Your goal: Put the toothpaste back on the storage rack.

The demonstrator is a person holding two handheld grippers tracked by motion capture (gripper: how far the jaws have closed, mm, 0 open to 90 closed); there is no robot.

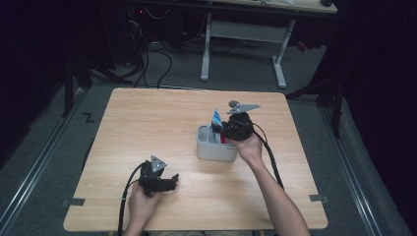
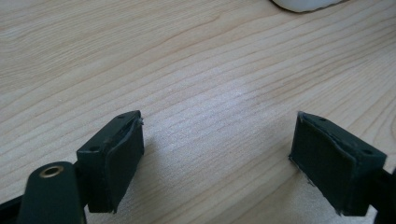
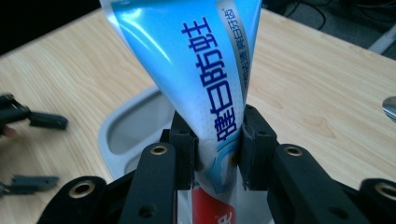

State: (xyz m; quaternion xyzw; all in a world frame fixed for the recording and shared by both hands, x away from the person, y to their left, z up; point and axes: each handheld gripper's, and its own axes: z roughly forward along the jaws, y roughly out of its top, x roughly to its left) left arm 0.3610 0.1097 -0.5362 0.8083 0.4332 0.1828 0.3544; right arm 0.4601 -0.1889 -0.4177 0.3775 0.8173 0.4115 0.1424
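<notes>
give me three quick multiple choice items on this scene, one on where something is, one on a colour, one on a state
1. Where is the grey bin?
A. on the wooden table
B. on the floor
C. in the person's lap

2. What is the main colour of the toothpaste tube?
A. green
B. blue
C. black

3. How is the left tool?
A. shut on the tube
B. shut on nothing
C. open over bare wood

Answers: 1 A, it stands on the tabletop by the right tool; 2 B, blue with white print; 3 C, its pads stand wide apart.

The high view looked down from above onto the pale wooden table (image 1: 162,123); both gripper views sat close above the same tabletop.
</notes>
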